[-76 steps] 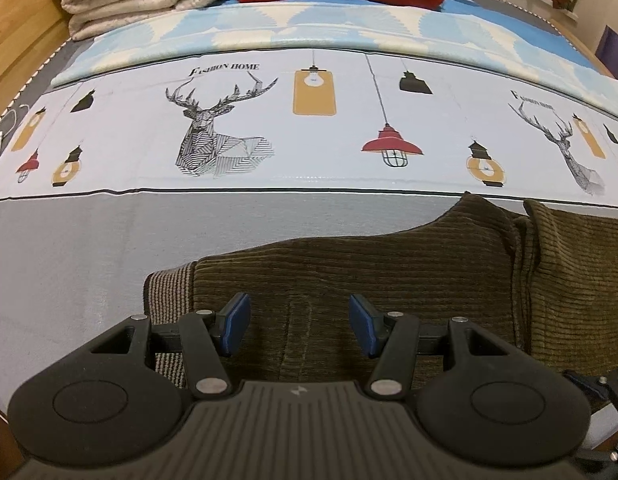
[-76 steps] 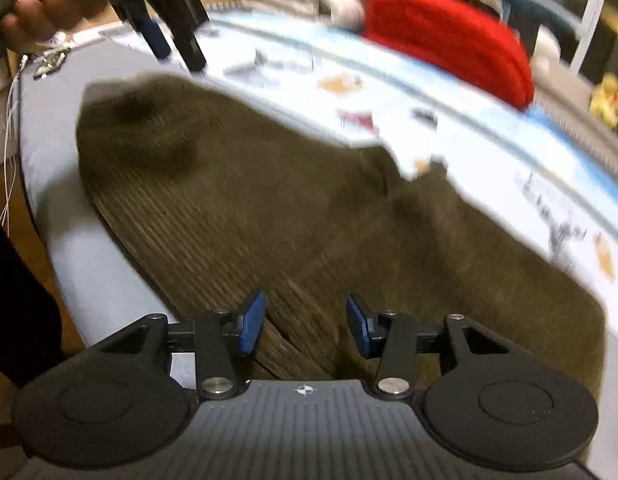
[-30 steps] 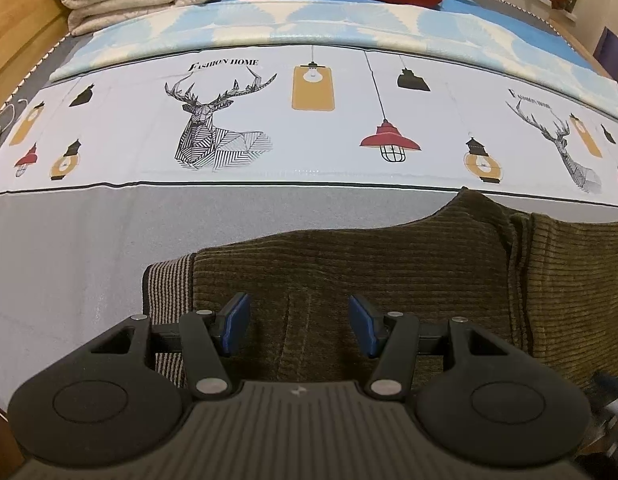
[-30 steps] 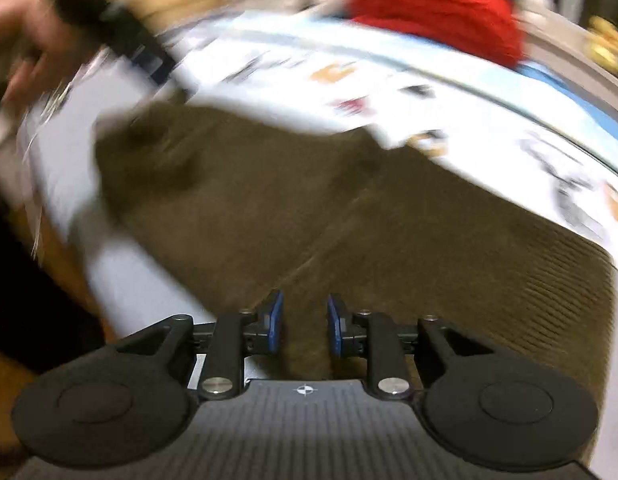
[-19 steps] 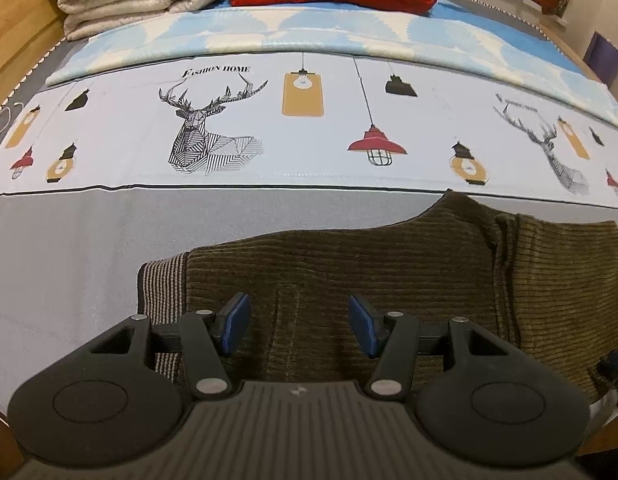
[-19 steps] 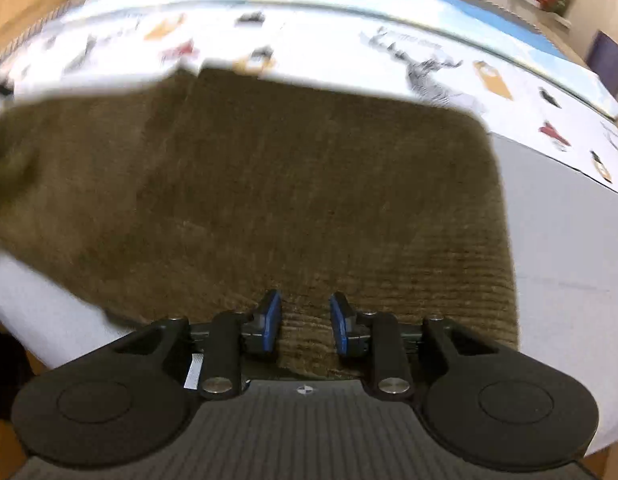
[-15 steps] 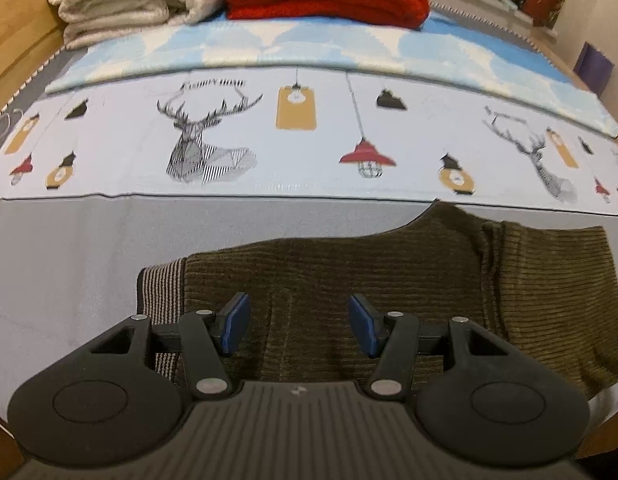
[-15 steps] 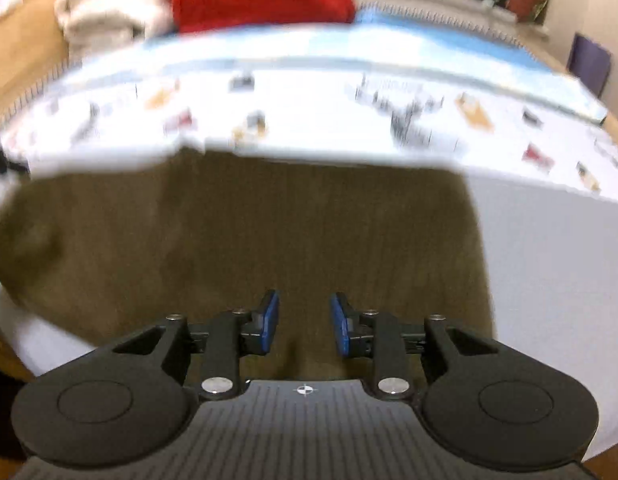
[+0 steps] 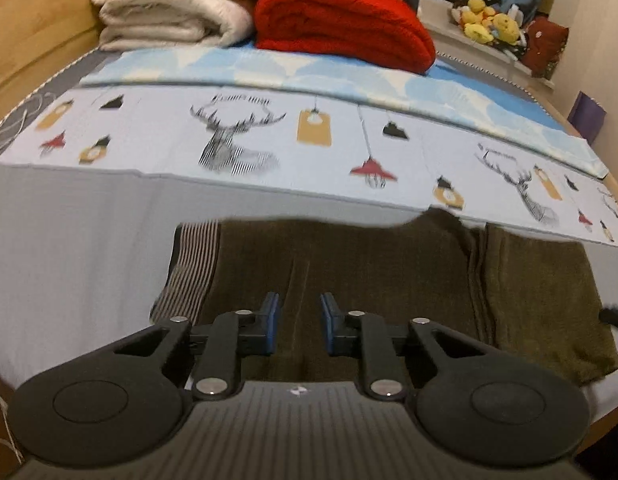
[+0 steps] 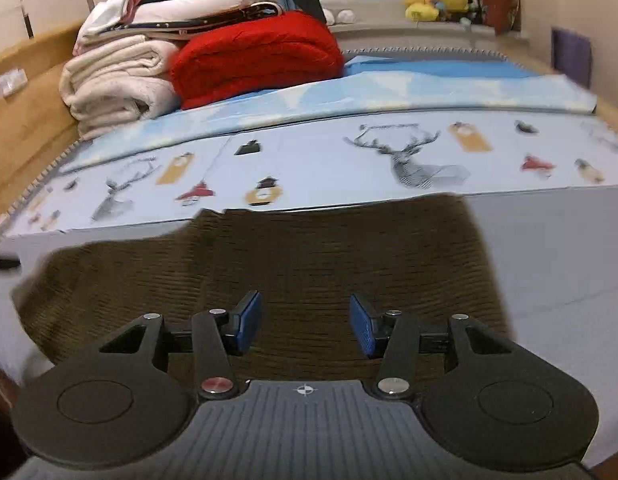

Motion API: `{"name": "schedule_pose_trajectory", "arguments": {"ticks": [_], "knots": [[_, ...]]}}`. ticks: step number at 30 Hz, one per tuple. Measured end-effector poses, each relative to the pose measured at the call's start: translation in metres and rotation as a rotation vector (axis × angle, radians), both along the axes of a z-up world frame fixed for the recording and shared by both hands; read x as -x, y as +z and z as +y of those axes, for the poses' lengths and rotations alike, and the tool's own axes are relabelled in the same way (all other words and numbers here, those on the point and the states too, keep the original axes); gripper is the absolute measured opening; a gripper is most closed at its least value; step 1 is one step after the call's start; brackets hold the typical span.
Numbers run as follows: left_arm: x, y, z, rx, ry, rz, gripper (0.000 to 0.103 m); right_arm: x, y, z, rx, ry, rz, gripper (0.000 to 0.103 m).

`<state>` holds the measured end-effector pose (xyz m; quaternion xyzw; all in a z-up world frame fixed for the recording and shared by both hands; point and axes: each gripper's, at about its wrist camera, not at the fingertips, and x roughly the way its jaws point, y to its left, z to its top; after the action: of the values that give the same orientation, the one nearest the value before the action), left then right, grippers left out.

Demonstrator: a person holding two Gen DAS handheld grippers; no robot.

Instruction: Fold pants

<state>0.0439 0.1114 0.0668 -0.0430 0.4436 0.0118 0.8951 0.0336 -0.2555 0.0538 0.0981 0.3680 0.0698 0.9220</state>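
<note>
Currently both tools released, nothing gripped. Left gripper has a narrow gap between its jaws and hovers over the pants near the striped waistband. Right gripper is spread wide above the pants. Pants lie folded on the grey sheet, near edge of the bed; red blanket far behind

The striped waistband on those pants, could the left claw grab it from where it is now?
Probably yes. The striped waistband lies flat and uncovered just left of the left claw, whose jaws stand slightly apart over the pants. Nothing lies between them.
</note>
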Motion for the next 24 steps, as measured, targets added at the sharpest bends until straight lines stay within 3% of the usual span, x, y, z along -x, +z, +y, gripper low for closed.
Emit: {"name": "schedule_pose_trajectory", "arguments": {"ticks": [4,8,11,14,17,24], "knots": [[0.024,-0.017,0.003,0.050,0.030,-0.008,0.023,0.000,0.002,0.018,0.072,0.064,-0.046,0.051],[0.040,-0.044,0.016,0.193,0.093,-0.020,0.024,-0.010,-0.002,0.023,0.100,0.083,-0.051,0.051],[0.038,-0.054,0.031,0.253,0.167,0.017,0.025,-0.017,-0.005,0.022,0.094,0.062,-0.061,0.050],[0.036,-0.057,0.050,0.347,0.236,0.014,0.044,-0.024,-0.012,0.023,0.087,0.026,-0.042,0.050],[0.036,-0.071,0.064,0.419,0.334,0.080,0.046,-0.022,-0.014,0.026,0.079,0.026,-0.055,0.050],[0.036,-0.081,0.083,0.411,0.485,0.108,0.064,-0.019,-0.025,0.034,0.188,0.155,-0.065,0.051]]}}
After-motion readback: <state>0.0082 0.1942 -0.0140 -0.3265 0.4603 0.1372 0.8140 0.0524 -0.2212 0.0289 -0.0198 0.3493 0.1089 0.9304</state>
